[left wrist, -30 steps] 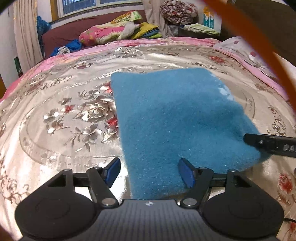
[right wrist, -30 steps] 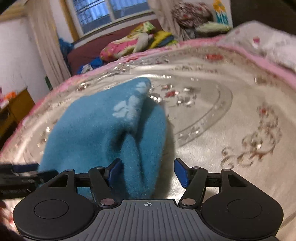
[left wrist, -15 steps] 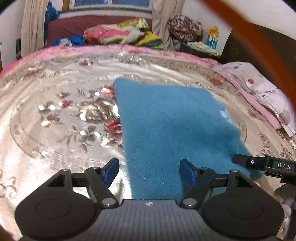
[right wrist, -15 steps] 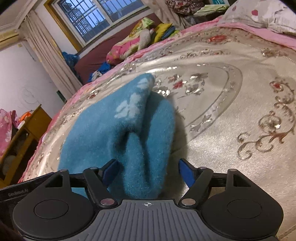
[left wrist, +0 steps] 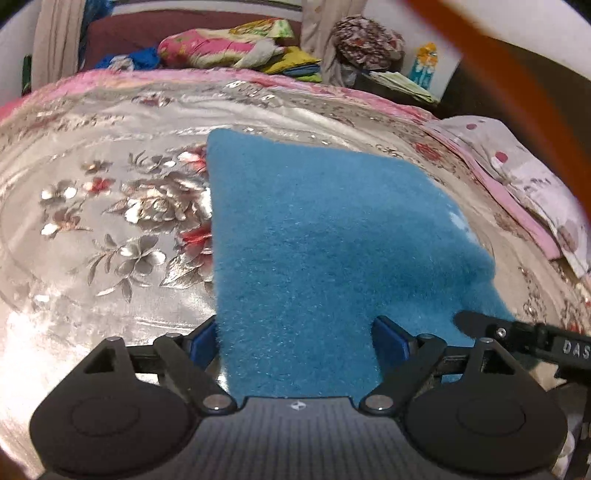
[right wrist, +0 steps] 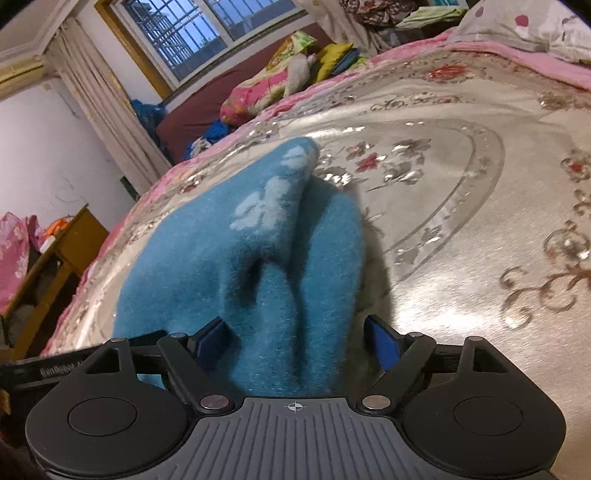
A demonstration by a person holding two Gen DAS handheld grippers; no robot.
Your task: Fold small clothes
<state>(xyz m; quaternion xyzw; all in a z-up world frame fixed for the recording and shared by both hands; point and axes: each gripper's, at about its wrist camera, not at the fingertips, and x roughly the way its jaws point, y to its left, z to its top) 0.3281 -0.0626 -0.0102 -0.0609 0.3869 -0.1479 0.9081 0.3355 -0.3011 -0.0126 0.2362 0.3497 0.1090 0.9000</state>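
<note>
The blue fleece garment (left wrist: 332, 258) lies on the bed's silver floral bedspread (left wrist: 110, 229), and everything else is placed from it. The left wrist view shows it as one flat, smooth panel with a straight left edge beside the flower pattern; the right wrist view alone shows its other end (right wrist: 258, 266), bunched into soft ridges, with pale paw-like prints on an upturned flap.

The left claw (left wrist: 295, 338) has its jaws spread wide after just opening further, the near edge of the garment lying between the blue pads (left wrist: 389, 343) with no visible pinch. The right claw (right wrist: 295, 341) has likewise just been opening; its pads (right wrist: 380, 343) stand clear either side of the bunched fleece (the left pad close to the cloth, the right one apart from it).

Only the left view catches the right claw's finger at the garment's right corner, marked "DAS" (left wrist: 574, 349). Only the right view catches the left claw's side to the garment's left, with lettering too blurred to read surely (right wrist: 59, 369), plus a barred window (right wrist: 192, 33) beyond.
</note>
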